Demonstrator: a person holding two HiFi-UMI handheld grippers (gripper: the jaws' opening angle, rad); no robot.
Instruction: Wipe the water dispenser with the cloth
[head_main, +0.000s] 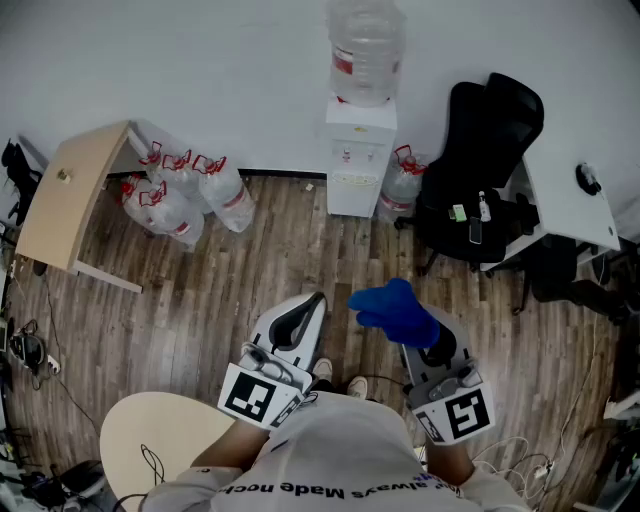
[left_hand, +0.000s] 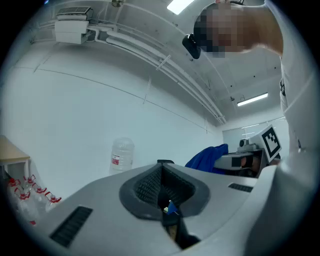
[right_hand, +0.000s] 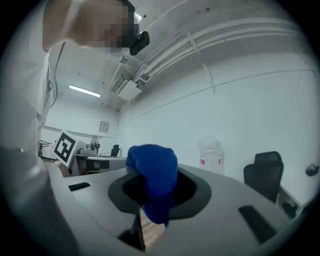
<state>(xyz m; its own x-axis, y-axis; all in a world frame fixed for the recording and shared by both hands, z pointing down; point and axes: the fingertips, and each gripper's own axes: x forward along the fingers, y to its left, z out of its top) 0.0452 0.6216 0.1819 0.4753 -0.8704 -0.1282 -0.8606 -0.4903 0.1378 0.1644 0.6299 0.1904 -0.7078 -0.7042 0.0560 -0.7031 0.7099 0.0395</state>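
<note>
The white water dispenser stands against the far wall with a clear bottle on top; that bottle also shows in the left gripper view and again in the right gripper view. My right gripper is held low in front of me, well short of the dispenser, shut on a bunched blue cloth. The cloth sticks up out of the right gripper. To its left, my left gripper is shut with nothing in it, as the left gripper view shows.
Several water jugs lie by a wooden table at the left. One more jug sits right of the dispenser. A black office chair and a white desk fill the right. A round table is near my left.
</note>
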